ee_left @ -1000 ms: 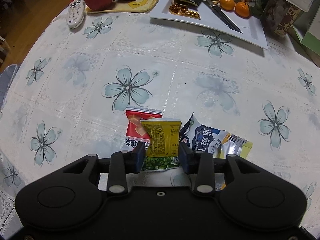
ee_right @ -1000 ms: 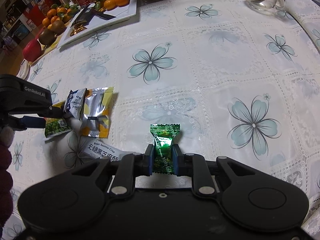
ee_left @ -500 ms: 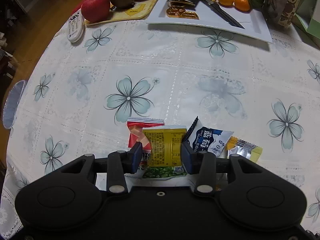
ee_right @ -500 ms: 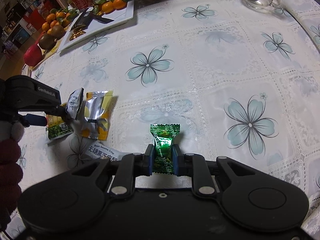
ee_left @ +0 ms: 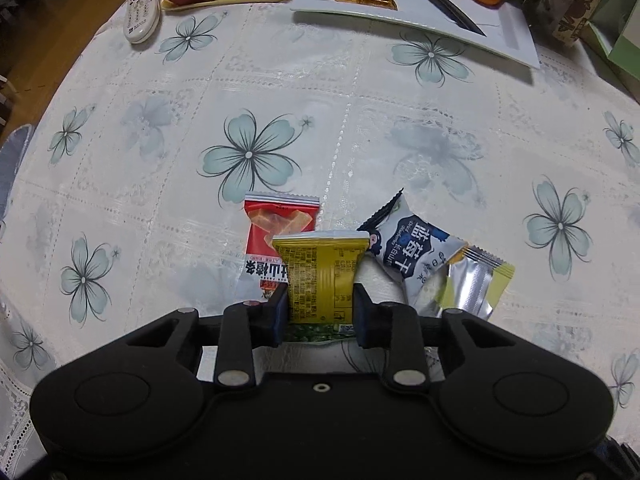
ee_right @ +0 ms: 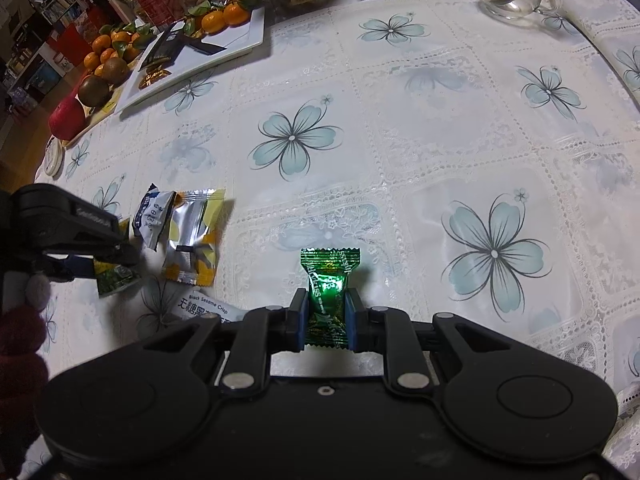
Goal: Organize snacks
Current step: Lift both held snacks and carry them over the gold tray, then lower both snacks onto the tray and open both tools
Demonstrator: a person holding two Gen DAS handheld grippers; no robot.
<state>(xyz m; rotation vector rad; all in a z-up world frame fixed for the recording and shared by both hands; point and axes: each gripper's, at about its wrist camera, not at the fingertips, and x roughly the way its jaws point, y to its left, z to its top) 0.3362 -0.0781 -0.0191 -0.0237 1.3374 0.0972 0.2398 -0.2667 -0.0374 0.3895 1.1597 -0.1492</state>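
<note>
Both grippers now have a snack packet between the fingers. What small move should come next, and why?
Probably lift the left gripper a little. Its jaws have just been closing and the pads now press the yellow packet, which overlaps the red packet. The right gripper already grips the green candy.

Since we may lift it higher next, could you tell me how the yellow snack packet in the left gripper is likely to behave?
The yellow snack packet looks pinched between the left gripper pads, whose jaws have just been closing; its waist narrows, so it is probably soft and crushable. Its flared top suggests thin film, likely light. The glossy wrapper may slip if the grip loosens.
</note>
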